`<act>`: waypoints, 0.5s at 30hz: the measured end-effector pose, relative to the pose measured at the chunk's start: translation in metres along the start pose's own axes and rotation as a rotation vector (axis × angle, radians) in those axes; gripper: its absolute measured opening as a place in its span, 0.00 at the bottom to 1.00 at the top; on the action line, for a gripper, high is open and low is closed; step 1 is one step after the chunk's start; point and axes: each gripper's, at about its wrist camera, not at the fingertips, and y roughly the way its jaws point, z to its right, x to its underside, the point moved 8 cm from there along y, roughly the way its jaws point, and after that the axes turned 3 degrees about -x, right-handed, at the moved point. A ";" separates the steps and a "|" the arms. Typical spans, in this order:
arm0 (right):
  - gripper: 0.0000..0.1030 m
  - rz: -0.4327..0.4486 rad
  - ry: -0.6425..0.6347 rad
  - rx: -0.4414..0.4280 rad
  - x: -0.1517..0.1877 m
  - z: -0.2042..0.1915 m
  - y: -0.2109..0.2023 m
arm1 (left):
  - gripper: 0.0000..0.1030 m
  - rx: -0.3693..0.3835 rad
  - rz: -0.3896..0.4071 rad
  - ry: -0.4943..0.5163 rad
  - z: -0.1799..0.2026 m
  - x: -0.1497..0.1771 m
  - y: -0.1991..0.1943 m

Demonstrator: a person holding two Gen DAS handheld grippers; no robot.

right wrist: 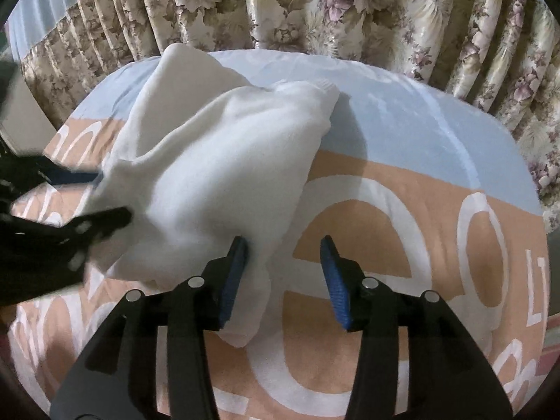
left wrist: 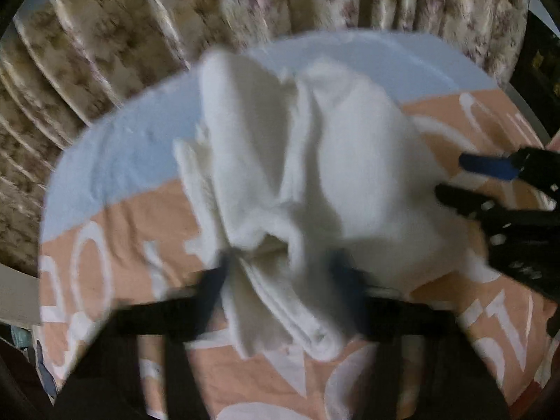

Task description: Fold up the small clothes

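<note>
White garment (right wrist: 210,161) lies bunched and rumpled.

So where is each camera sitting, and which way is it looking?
Left wrist view: sits on the left gripper, looking down at the white garment bunched between its blurred fingers; the right gripper shows at the right edge.
Right wrist view: sits on the right gripper, looking down at the bedspread; jaws apart, the cloth's edge by one pad.
Both share the garment, bedspread and floral curtain.
</note>
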 end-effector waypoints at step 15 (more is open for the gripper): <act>0.14 -0.041 -0.100 -0.035 0.012 -0.034 0.014 | 0.07 0.206 -0.024 -0.134 -0.022 0.024 0.000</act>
